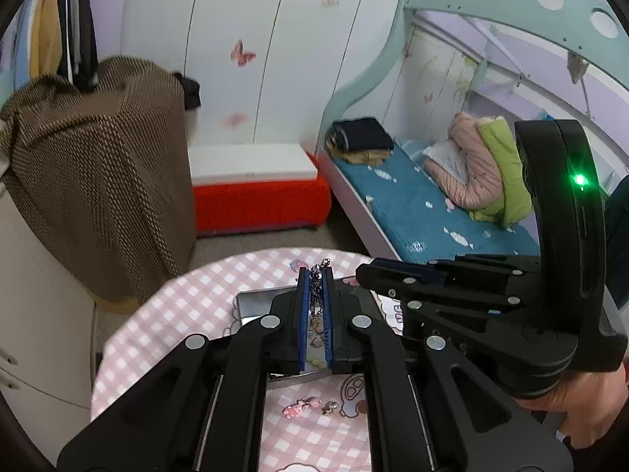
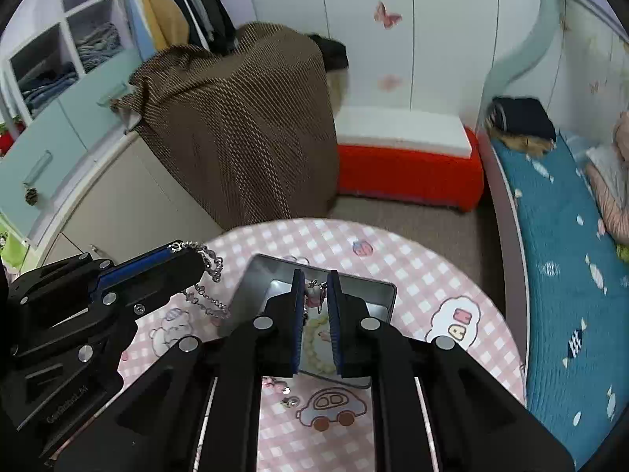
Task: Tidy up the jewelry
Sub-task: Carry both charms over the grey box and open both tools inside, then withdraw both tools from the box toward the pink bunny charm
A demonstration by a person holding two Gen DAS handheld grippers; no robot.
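A metal tin tray lies on the round pink checked table; a pale bead bracelet lies inside it. My left gripper is shut on a silver chain necklace, which hangs from the fingers just left of the tray in the right wrist view. My right gripper hovers over the tray, its jaws narrowly apart around a small pink charm piece; whether it pinches it is unclear. A pink charm and a small silver piece lie on the table nearer me.
The table edge drops to carpet. Beyond stand a brown-draped cabinet, a red and white box and a blue bed at the right.
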